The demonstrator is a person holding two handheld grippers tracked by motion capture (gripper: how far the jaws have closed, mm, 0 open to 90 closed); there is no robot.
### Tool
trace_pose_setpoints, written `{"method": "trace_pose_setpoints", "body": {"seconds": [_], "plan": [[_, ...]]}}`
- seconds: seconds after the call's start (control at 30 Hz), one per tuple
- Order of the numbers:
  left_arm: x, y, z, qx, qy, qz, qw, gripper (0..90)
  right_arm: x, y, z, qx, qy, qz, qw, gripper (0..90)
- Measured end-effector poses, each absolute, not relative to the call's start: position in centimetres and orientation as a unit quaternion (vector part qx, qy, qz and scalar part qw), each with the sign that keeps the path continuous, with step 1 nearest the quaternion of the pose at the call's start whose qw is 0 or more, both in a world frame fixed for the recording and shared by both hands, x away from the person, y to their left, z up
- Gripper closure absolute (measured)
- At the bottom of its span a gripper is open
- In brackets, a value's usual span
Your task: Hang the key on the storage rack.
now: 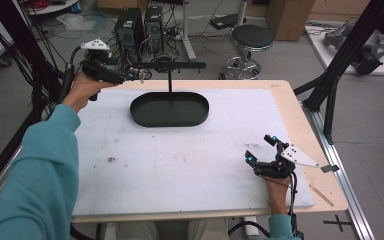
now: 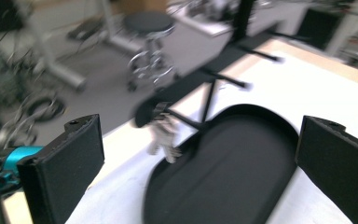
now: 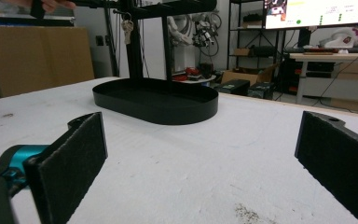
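Hanging from one black stand [image 1: 170, 67], one key bunch [image 2: 164, 135], two claws, left [image 1: 139, 75], right [image 1: 261, 148], both wide.

Keys [image 2: 164, 135] hanging from stand, black tray [image 2: 223, 172] beneath

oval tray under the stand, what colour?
Black, matte, the oval tray; the right gripper view shows it best.

A white-topped table [image 1: 180, 165] carries a black oval tray [image 1: 169, 109] near its far edge.
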State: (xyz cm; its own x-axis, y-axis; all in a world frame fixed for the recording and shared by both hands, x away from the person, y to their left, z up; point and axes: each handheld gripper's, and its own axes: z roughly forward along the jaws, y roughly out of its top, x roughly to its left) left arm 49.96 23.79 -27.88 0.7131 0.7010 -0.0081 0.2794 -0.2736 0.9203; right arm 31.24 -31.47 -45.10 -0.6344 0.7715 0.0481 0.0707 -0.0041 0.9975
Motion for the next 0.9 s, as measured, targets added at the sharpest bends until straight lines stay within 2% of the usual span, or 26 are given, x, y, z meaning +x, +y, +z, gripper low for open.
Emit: {"method": "trace_pose_setpoints", "body": {"seconds": [0.17, 0.37, 0.57, 0.9], "plan": [[45.8, 25.3, -28.2, 0.767, 0.269, 0.216, 0.541, 1.7, 31.2, -31.4, -45.1, 0.324, 0.648, 0.63, 0.28, 1.3], [41.6, 27.6, -29.5, 0.75, 0.251, 0.224, 0.569, 1.7, 31.3, -31.4, -45.1, 0.325, 0.651, 0.627, 0.28, 1.3], [37.9, 29.1, -32.8, 0.72, 0.25, 0.229, 0.605, 1.6, 31.3, -31.4, -45.1, 0.327, 0.65, 0.626, 0.279, 1.3], [32.8, 29.5, -39.6, 0.691, 0.261, 0.242, 0.629, 1.7, 31.3, -31.3, -45.1, 0.325, 0.652, 0.624, 0.283, 1.3]]}}
